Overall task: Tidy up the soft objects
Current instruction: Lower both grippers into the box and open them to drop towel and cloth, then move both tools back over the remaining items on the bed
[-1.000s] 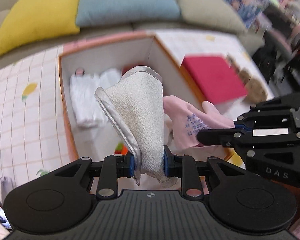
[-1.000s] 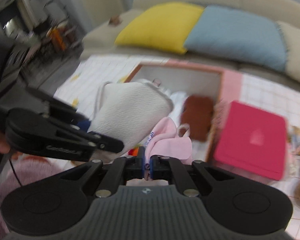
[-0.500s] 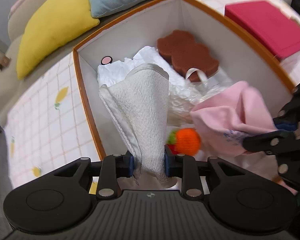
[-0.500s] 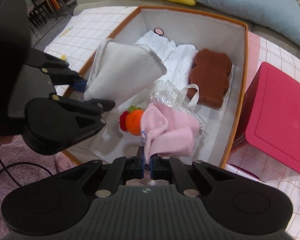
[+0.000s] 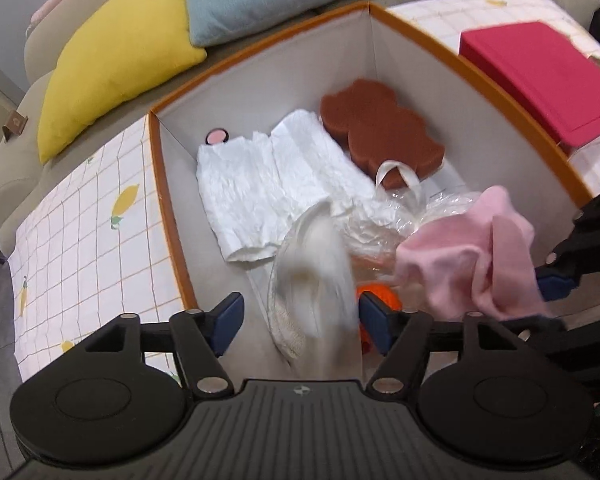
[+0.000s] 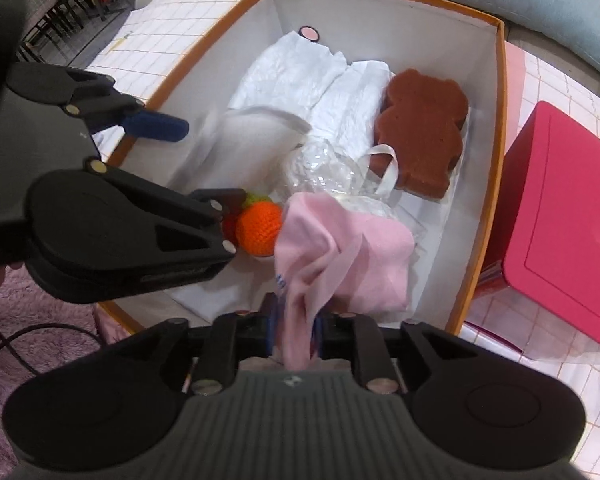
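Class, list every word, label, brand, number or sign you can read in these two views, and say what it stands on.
Blue print on the pink cloth: too blurred to read.
Raised lettering on the left claw's black body: too dark to read.
Small round emblem on each claw housing: a sign, no words.
Nothing else carries text.

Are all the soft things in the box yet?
Nearly. The brown sponge and white cloths already lie in the box. The left gripper is opening and its white towel drops; the right gripper is opening around the pink cloth.
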Demonstrator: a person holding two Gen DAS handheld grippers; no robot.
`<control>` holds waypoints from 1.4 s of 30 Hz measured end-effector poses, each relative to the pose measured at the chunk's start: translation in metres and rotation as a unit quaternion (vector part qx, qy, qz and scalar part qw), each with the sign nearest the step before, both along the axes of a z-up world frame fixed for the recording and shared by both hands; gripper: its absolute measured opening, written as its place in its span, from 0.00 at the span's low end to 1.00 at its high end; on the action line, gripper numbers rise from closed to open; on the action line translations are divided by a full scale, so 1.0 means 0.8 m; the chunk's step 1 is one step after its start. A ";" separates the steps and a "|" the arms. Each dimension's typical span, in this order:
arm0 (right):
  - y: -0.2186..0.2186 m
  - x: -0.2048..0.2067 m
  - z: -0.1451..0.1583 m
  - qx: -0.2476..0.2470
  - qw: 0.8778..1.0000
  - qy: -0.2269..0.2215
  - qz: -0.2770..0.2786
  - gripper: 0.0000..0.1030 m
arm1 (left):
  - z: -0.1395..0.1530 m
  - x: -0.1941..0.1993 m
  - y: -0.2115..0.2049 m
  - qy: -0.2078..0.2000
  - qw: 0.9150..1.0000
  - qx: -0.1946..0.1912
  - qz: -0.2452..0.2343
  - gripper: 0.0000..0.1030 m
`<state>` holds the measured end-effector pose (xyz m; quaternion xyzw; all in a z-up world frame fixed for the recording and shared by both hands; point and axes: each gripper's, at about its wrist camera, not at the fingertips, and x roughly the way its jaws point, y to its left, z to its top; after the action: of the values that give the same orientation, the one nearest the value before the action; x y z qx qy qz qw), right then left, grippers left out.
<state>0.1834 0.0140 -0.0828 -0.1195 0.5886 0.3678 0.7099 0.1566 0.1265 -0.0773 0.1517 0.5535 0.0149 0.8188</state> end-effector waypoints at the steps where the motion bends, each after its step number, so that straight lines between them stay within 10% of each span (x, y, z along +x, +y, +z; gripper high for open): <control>1: 0.001 0.000 0.002 0.003 1.000 -0.001 0.000 0.28 | 0.005 -0.002 0.000 -0.002 1.000 -0.003 -0.002 0.78; 11: -0.013 -0.008 0.053 0.027 0.999 -0.033 0.002 0.59 | 0.073 -0.026 -0.003 -0.085 0.996 -0.019 0.016 0.80; 27: -0.129 -0.073 0.117 0.081 0.974 -0.191 -0.089 0.67 | 0.128 -0.088 -0.090 -0.206 0.967 -0.149 -0.019 0.79; 42: -0.308 -0.088 0.064 -0.008 0.940 -0.221 -0.258 0.67 | 0.090 -0.078 -0.206 -0.161 0.948 -0.248 -0.121 0.78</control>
<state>0.1134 -0.2321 -0.0318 -0.0472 0.4305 0.1315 0.8917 0.0945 -0.0380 -0.0051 0.0048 0.3784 -0.1978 0.9043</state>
